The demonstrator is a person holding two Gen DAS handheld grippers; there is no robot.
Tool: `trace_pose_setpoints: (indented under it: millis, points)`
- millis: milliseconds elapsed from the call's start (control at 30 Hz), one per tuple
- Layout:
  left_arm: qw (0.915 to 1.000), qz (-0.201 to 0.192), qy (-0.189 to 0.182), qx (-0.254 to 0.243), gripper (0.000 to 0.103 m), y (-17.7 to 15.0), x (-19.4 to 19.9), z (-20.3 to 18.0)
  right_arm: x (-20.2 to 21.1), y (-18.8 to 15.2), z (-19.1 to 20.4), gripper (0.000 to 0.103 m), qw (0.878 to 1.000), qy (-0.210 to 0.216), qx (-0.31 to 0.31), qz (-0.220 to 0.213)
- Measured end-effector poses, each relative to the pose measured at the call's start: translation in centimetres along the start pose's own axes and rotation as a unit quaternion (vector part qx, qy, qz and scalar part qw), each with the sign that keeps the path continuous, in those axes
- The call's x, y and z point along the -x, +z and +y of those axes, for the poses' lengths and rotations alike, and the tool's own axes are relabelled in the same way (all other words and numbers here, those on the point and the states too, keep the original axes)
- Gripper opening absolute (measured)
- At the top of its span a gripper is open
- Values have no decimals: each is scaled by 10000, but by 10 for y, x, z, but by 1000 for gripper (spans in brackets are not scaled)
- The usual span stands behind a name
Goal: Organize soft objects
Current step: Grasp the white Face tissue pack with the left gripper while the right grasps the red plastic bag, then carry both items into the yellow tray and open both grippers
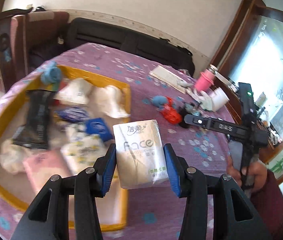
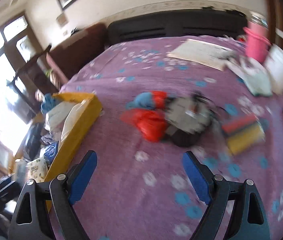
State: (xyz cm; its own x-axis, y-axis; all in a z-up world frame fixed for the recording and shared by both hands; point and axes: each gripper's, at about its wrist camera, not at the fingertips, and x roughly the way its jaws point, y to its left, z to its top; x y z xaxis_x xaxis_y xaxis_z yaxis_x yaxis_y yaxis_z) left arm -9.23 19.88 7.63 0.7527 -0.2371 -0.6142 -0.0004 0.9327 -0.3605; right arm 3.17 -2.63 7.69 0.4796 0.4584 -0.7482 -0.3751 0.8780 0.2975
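A tissue pack printed "Face" sits pinched between the blue pads of the left gripper, held above the near right corner of a yellow tray on a purple flowered bedspread. The tray already carries a jumble of soft goods: a black packet, white crumpled bundles, a blue pouch, a pink pack and a blue cloth draped at its far corner. In the left wrist view the right gripper is seen from the side (a hand wrapped around its handle); its own camera shows its jaws spread wide with nothing between them, hovering over bare bedspread. Beyond it lie a red bag beside a blue cloth bundle, a grey and black heap, too blurred to identify, and a red-and-yellow sponge. A pink cup and papers sit near the bed's far edge.
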Motion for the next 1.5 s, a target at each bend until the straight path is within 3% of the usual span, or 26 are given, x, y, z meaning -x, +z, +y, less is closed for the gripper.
trace_pose_setpoints:
  millis: [167,367,467,533,567,600,633,700,733,800,1000,1300,1367,1433,1500]
  points:
    - [9991,-125,279,299,46,1,20,45,-36,29,37,92,9926,-805,906,-19]
    - [9954,-181,594,730,46,-3,31,92,-70,39,50,92,9833,-1192,1320,373]
    - [9937,-188,691,860,46,-6,35,104,-80,36,47,91,9829,-1256,1246,511]
    - [9929,-189,734,921,46,-8,35,109,-82,34,48,90,9804,-1398,1315,452]
    - [9925,-192,752,939,46,-8,36,111,-82,33,48,82,9797,-1430,1329,449]
    - [9924,-197,769,939,46,-9,36,111,-83,33,48,61,9797,-1430,1316,483]
    - [9924,-199,773,935,46,-9,37,112,-87,33,46,57,9798,-1436,1269,579]
    - [9925,-204,782,913,46,-9,37,109,-88,32,46,33,9732,-1792,1355,482]
    - [9926,-206,792,901,46,-9,36,109,-87,32,45,29,9722,-1861,1353,443]
    - [9924,-211,831,884,46,-8,36,108,-80,34,38,24,9768,-1750,1173,379]
    - [9898,-288,1097,862,46,-5,42,114,-46,38,34,23,9872,-1394,770,-35]
    - [9819,-135,1737,741,46,10,29,135,-4,36,93,24,9967,-44,787,-184]
    - [9804,-106,1836,701,49,12,26,137,-5,33,111,24,9963,289,806,-99]
    - [9791,-84,1911,696,63,13,24,140,-10,33,126,24,9952,584,787,25]
    - [9793,-159,1893,702,68,13,28,140,-19,31,141,24,9936,827,759,152]
